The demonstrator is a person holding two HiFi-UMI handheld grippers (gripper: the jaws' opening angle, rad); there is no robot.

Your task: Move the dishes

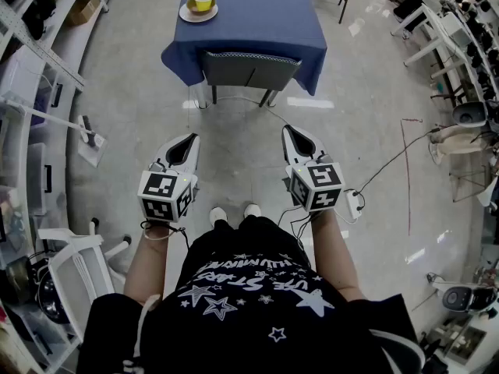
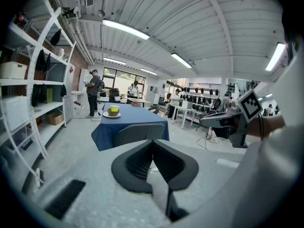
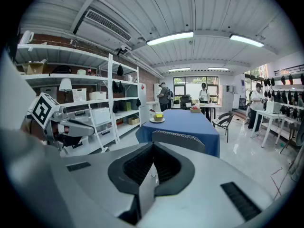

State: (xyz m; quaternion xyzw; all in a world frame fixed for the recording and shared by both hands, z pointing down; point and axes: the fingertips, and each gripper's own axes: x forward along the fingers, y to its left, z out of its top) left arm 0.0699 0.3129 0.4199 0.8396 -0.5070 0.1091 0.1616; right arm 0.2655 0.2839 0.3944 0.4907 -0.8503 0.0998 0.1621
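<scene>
We stand well apart from the desk (image 1: 257, 14), both tools held low over bare floor. The left tool (image 1: 185, 139) has its jaws pressed together with nothing between them. The right tool (image 1: 291, 131) is the same, closed and empty. The dishes are a plate (image 1: 198, 12) with a yellow bowl (image 1: 203, 1) on it, near the desk's far left corner and close to its left edge.

That position is what we worry about most. A nudge from the right during the grasp could slide the plate off that edge. The bowl looks to sit loose on the plate, so lifting by one rim with any tilt could send it sliding. We also need to open the jaws before we reach in, since closed tips would only knock the dishes.

The chair (image 1: 249, 68) is tucked in at the desk's near end and blocks a straight approach. Leaning over it would put the dishes at full stretch.

The left side brings us nearest the plate, but the lane between the desk and the shelves (image 1: 35, 45) is the narrower one. The right side is wide open floor, though a cable (image 1: 390, 158) crosses it near the right tool and could snag or trip us.
</scene>
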